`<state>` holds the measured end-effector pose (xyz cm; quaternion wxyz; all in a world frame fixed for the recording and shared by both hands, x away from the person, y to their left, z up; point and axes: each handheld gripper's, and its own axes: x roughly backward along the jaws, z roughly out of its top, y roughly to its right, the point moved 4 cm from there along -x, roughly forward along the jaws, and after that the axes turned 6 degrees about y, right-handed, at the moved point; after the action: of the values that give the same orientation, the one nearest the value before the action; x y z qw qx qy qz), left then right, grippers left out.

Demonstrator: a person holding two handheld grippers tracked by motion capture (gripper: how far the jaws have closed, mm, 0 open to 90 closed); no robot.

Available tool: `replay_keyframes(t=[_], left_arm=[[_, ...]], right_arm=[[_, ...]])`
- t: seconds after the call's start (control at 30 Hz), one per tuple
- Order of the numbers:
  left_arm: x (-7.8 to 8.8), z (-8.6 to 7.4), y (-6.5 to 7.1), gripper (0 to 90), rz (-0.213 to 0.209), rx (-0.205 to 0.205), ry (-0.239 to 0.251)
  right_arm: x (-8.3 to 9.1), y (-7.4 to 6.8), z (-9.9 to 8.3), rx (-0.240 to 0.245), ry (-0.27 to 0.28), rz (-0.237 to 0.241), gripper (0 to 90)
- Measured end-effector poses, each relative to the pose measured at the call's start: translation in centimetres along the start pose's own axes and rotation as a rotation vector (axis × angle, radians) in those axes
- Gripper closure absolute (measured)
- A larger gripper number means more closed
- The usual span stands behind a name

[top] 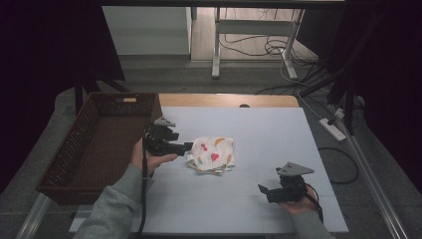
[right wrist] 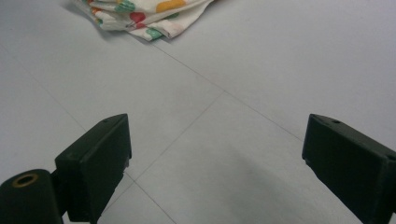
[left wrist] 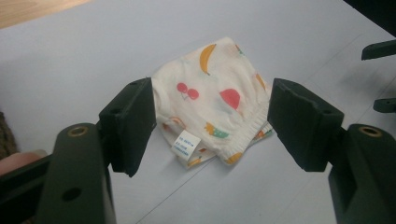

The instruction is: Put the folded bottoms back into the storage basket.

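A folded white cloth [top: 214, 155] printed with coloured fruit lies in the middle of the pale blue-grey table [top: 259, 134]. My left gripper [top: 188, 146] is level with the table at the cloth's left edge and points at it. In the left gripper view its jaws stand wide apart on either side of the cloth [left wrist: 212, 93], whose small white label faces me, and the pads do not press on it. My right gripper [top: 262, 191] rests near the front right of the table, open, pointing left. Between its jaws is bare table [right wrist: 217, 140], with the cloth [right wrist: 144, 14] farther off.
A brown wicker basket [top: 74, 144] with nothing in it stands against the table's left side. A strip of bare wood [top: 224, 99] runs along the table's far edge. Desk legs, cables and a power strip [top: 332, 128] lie on the floor beyond and to the right.
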<state>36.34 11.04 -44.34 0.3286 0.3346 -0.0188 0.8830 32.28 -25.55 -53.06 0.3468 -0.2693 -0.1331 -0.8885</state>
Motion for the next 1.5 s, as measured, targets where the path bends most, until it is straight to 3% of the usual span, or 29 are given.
replay_keyframes(t=[0.5, 0.83, 1.2, 1.33, 1.5], left_arm=[[-1.6, 0.7, 0.1, 31.9, 0.004, -0.011, -0.026], [-2.4, 1.4, 1.1, 32.0, 0.004, -0.036, -0.037], [-5.0, 1.7, 0.4, 32.4, 0.018, -0.03, -0.071], [-5.9, 1.6, 0.1, 33.2, 0.037, -0.014, -0.06], [-6.8, 1.4, 0.0, 32.9, 0.027, -0.018, -0.076]], right_arm=[[0.0, 0.0, 0.0, -0.001, 0.002, 0.006, 8.7], [-0.1, -0.1, 0.1, 0.002, 0.008, 0.016, 8.7], [-0.3, -0.2, 0.1, -0.001, 0.001, 0.023, 8.9], [-0.3, -0.2, 0.1, 0.004, -0.001, 0.026, 8.8], [-0.3, -0.2, 0.1, 0.003, -0.001, 0.026, 8.8]])
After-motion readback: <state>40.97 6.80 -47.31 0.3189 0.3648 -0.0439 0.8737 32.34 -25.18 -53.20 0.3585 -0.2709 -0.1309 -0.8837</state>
